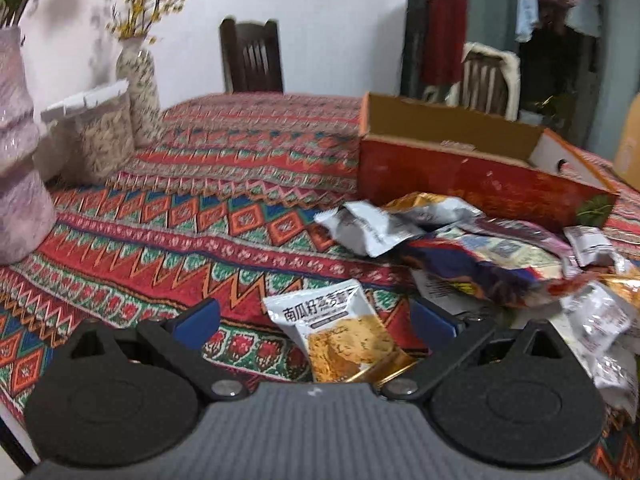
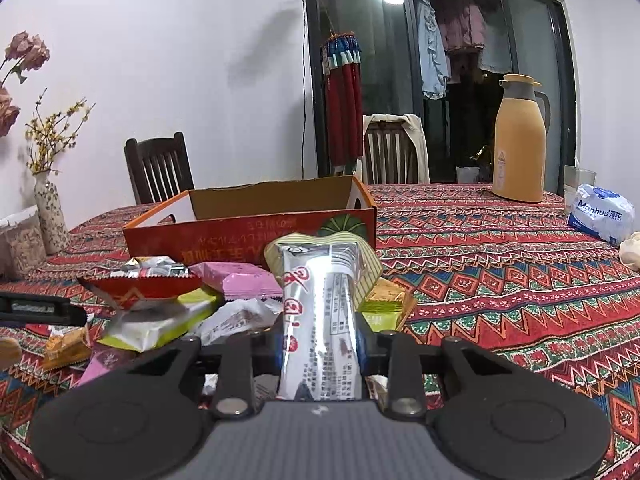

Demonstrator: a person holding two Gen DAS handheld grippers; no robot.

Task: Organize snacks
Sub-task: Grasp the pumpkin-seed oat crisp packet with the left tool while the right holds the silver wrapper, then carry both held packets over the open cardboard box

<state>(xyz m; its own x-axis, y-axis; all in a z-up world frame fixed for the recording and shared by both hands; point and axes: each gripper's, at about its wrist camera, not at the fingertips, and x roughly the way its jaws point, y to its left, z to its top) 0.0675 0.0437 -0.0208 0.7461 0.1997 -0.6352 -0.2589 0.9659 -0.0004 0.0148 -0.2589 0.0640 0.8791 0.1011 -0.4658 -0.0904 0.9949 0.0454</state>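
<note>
Silver wrapper of a snack bar [image 2: 320, 320] stands clamped in the right gripper [image 2: 320, 344], ready for the cardboard box [image 2: 248, 236] beyond the snack pile [image 2: 168, 300], while the left gripper [image 1: 316, 320] gapes around a biscuit packet [image 1: 340, 336] on the worktop [image 1: 200, 200].

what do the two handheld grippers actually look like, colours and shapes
Both look alike. The left gripper has a grey ribbed body, two round black discs at its sides, black linkage arms with silver pivot bolts, and blue fingers. The right gripper shows the same grey ribbed body, black discs, black links and silver bolts; only slivers of blue show at its fingers. No cables, sleeves or hands are visible.
</note>
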